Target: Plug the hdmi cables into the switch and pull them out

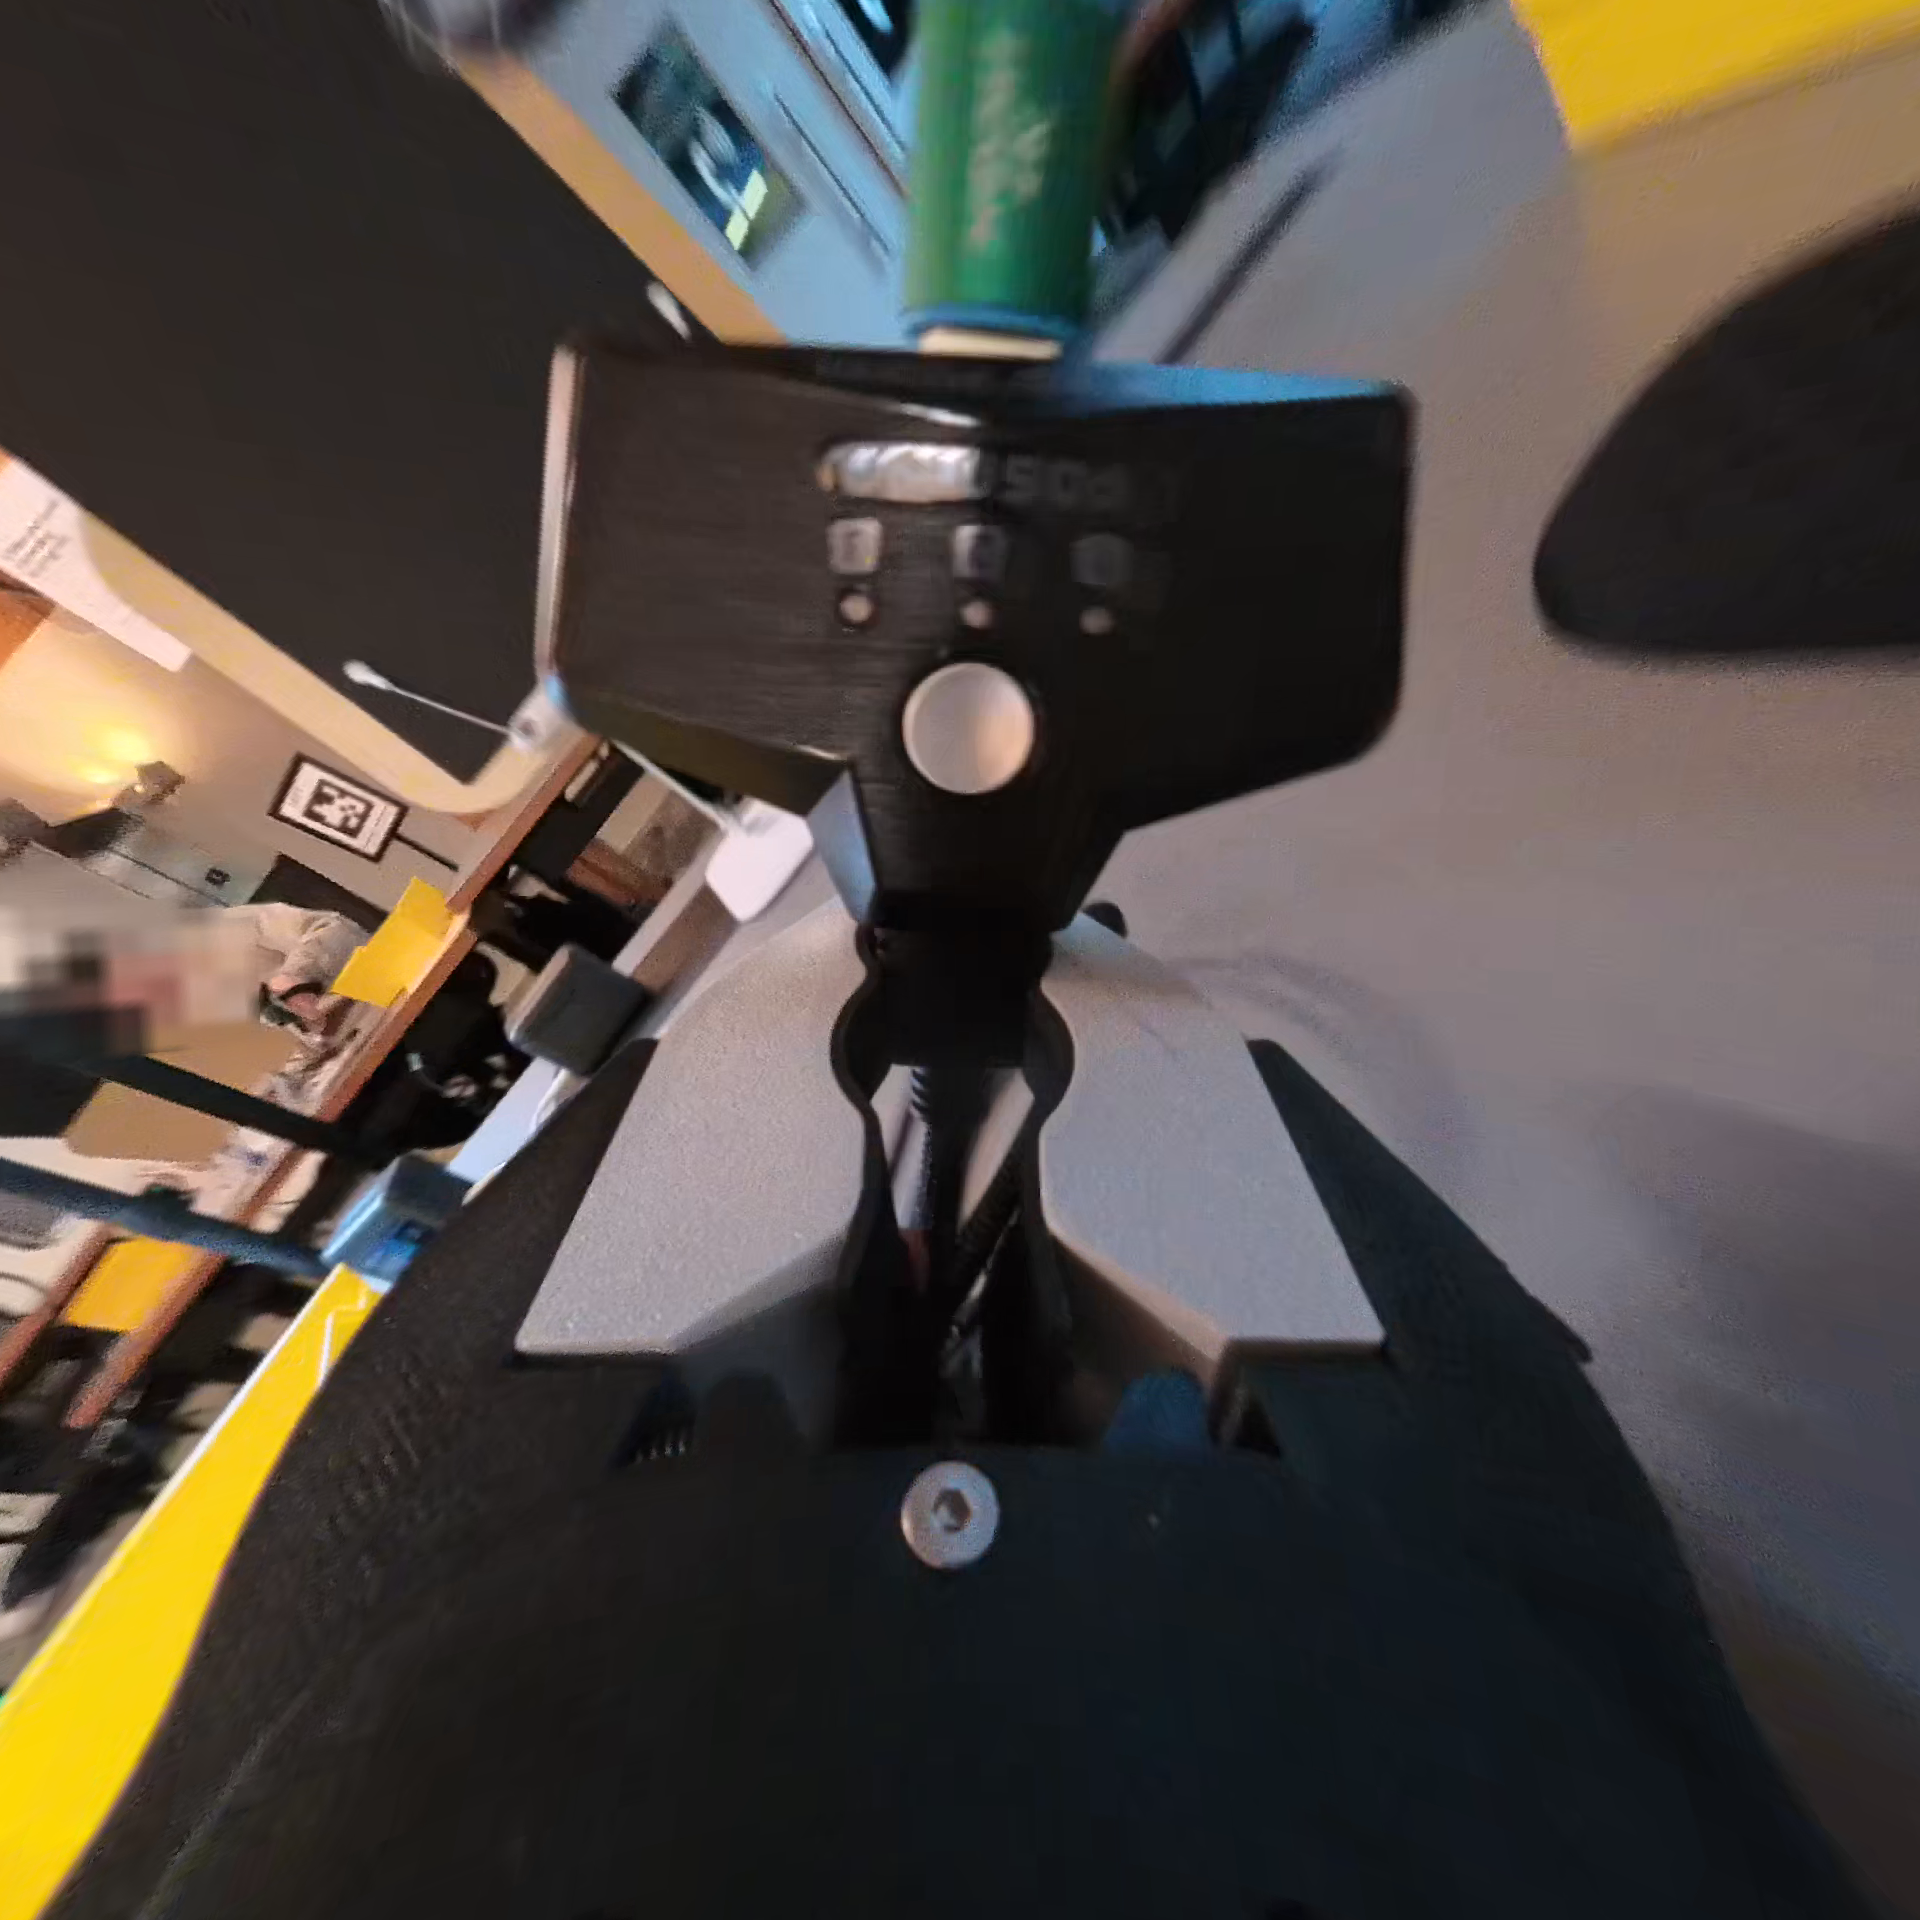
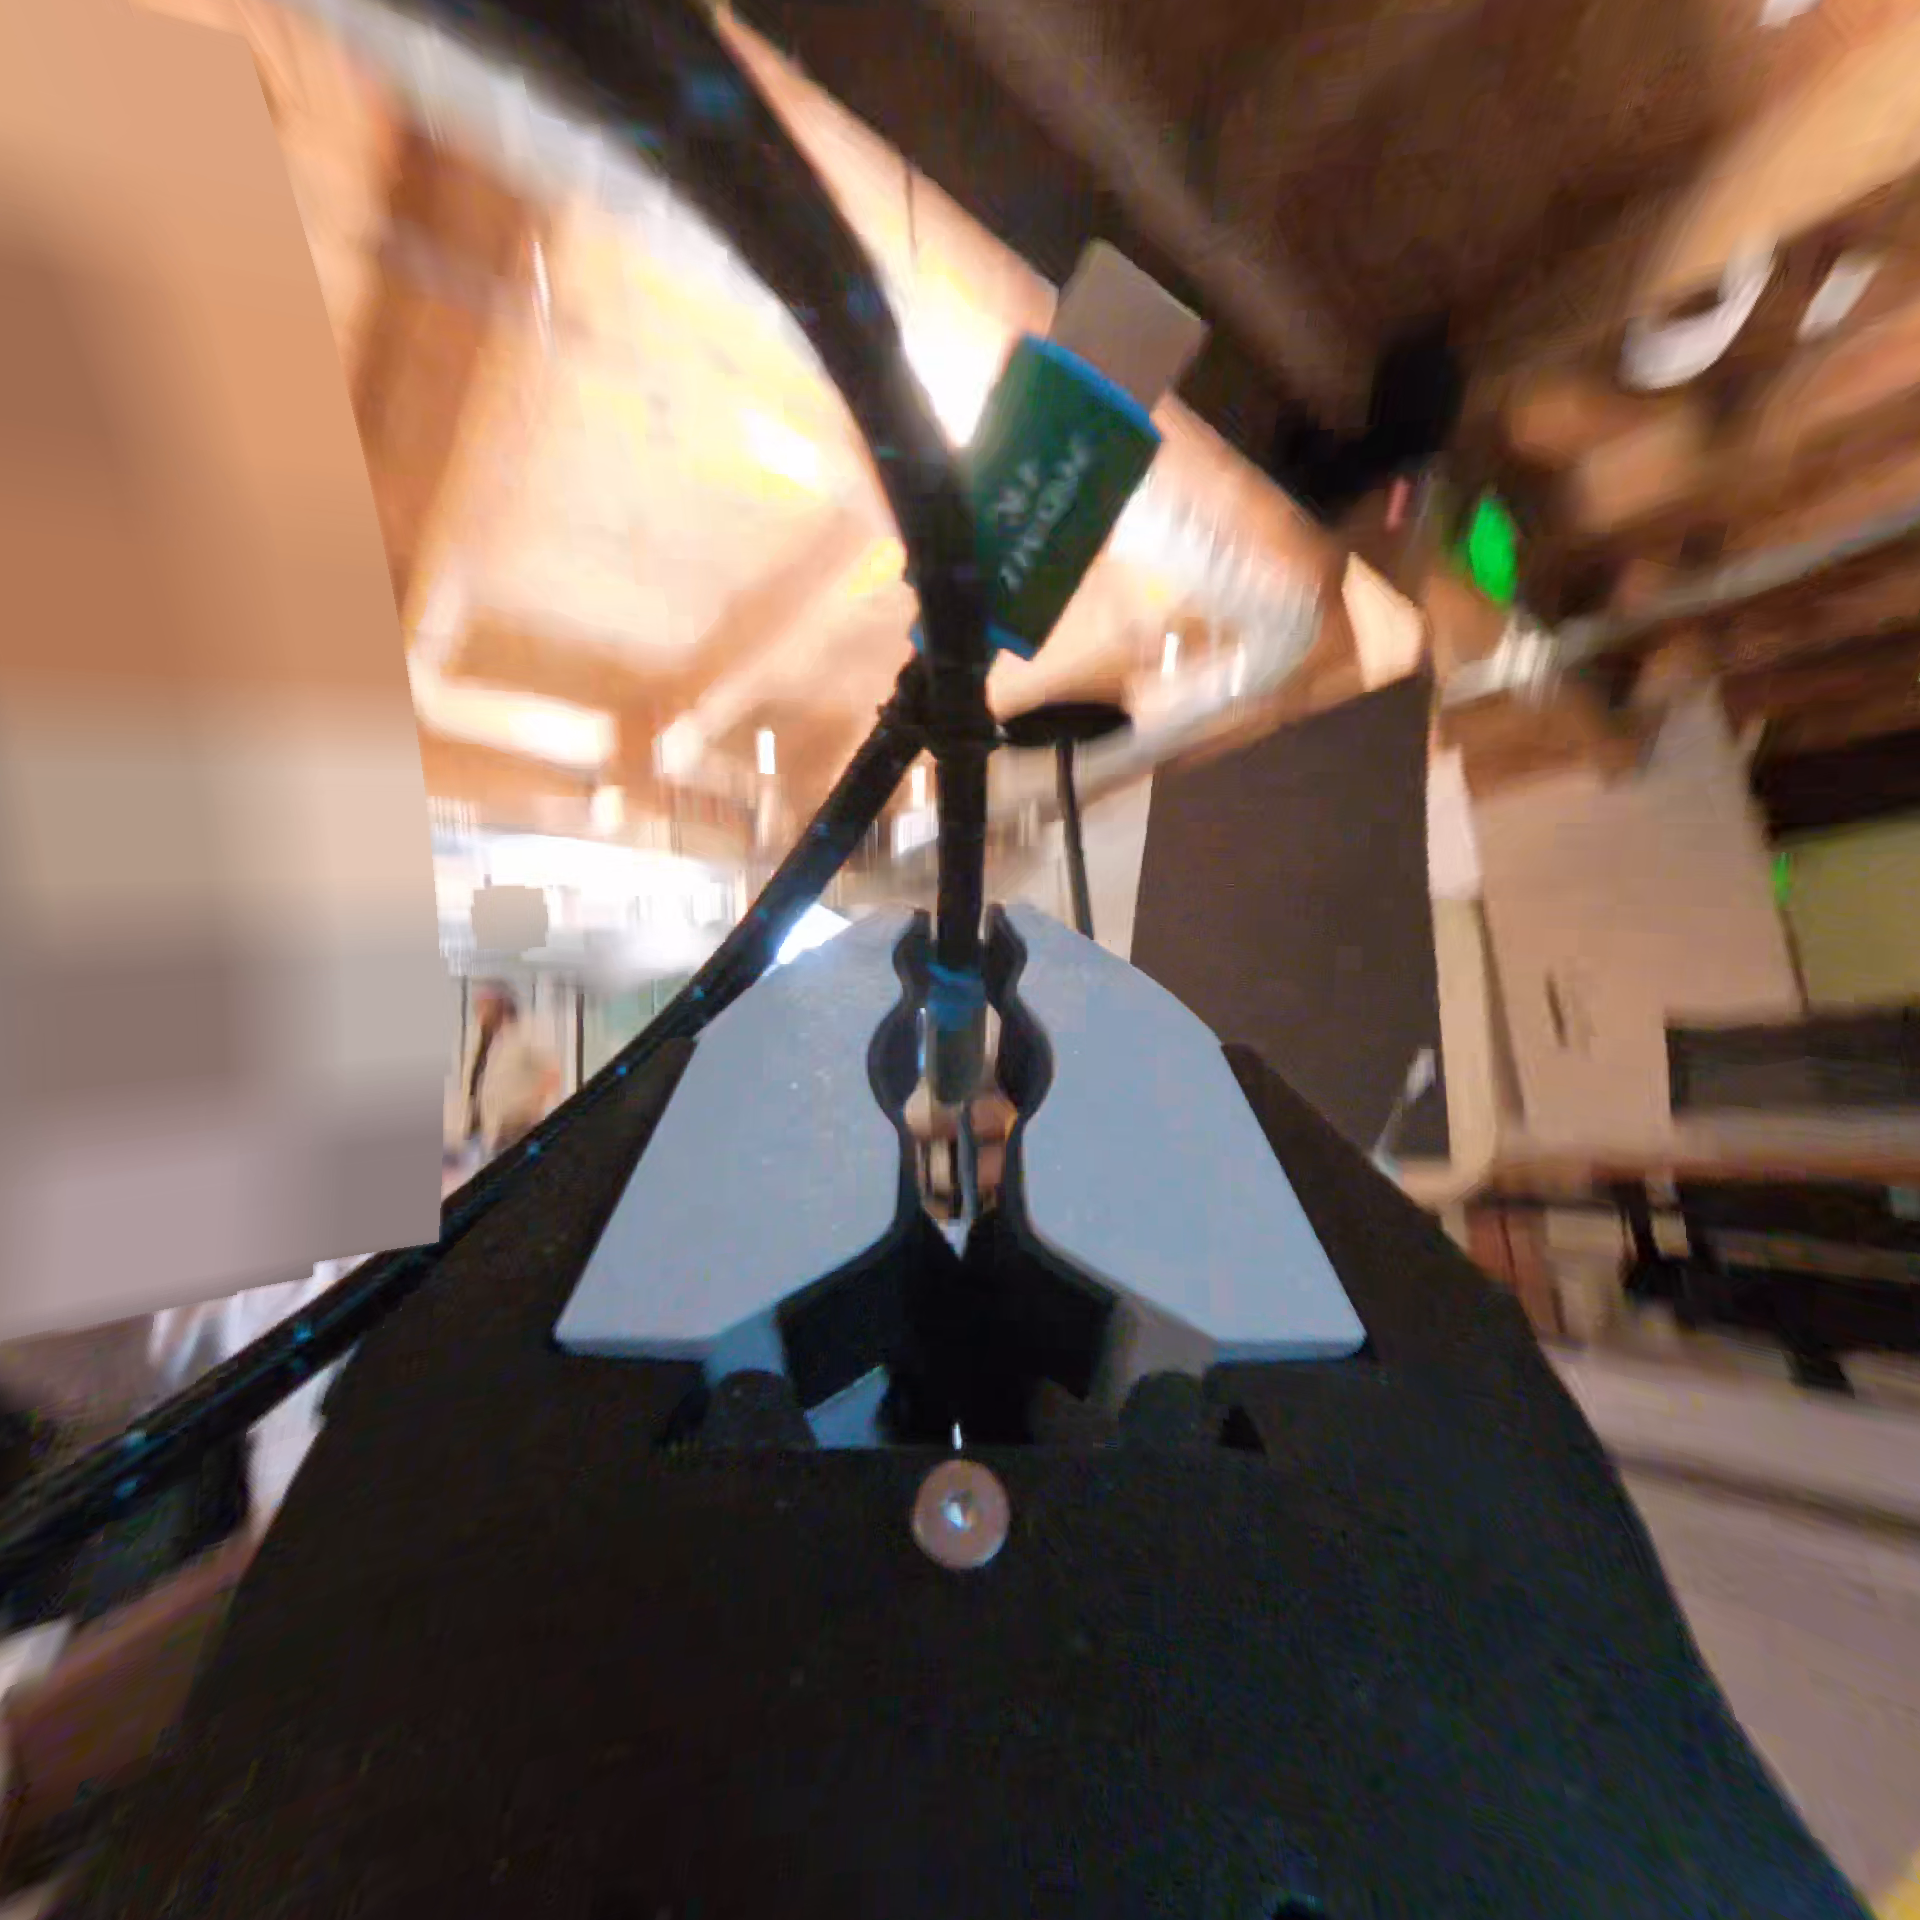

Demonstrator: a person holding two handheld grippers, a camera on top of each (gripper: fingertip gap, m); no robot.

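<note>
green plug [image 1: 992, 177] in switch [image 1: 966, 582], gripped

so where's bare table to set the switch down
Bare grey tabletop lies right of the switch, between it and a dark oval patch. The left side is crowded: the table edge drops to room clutter, and the left gripper holds the switch's tail.

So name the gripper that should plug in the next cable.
Right, probably. The right gripper is shut on a cable whose green plug hangs free; the left gripper holds the switch.
</note>
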